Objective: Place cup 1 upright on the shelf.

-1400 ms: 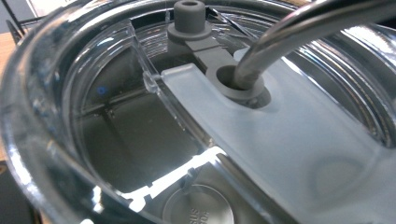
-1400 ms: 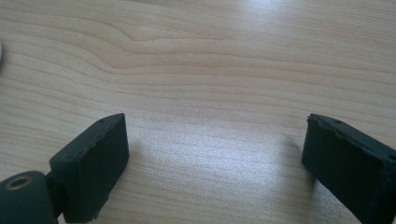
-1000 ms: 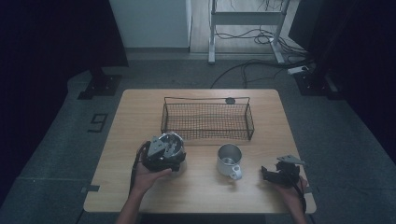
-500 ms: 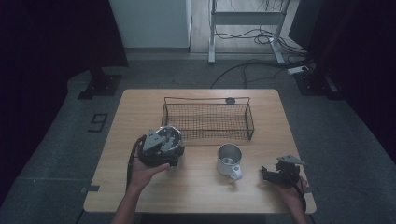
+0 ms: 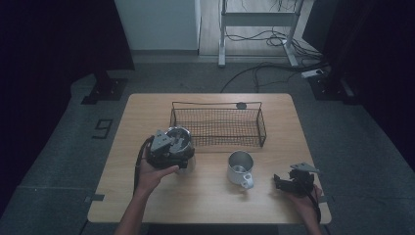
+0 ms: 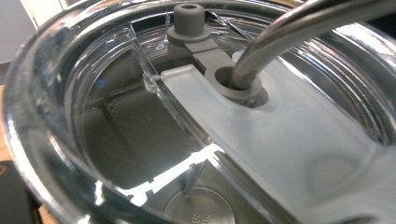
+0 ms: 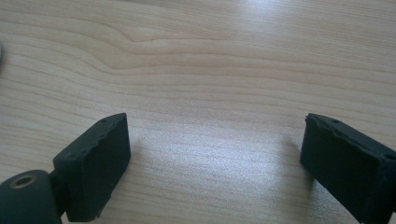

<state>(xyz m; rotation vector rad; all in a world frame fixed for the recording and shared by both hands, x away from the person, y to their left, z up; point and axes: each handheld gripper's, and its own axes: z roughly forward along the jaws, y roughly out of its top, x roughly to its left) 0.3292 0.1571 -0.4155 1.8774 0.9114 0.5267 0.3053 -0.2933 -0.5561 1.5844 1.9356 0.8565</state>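
My left gripper is raised over the left half of the wooden table, shut on a clear tumbler that carries a lid and a metal straw. The left gripper view looks straight down onto that lid, with the straw entering its grey grommet; the jaws are hidden there. My right gripper lies low at the front right of the table, and its jaws stand open over bare wood with nothing between them. A steel mug stands between the two hands.
A black wire basket sits across the middle of the table, just beyond the tumbler and the mug. A small dark disc lies behind it near the far edge. Cables and a desk frame are on the floor beyond.
The left hand has lifted the gripper and tumbler a little and drawn them slightly toward the basket. The right gripper and the mug have stayed where they were.
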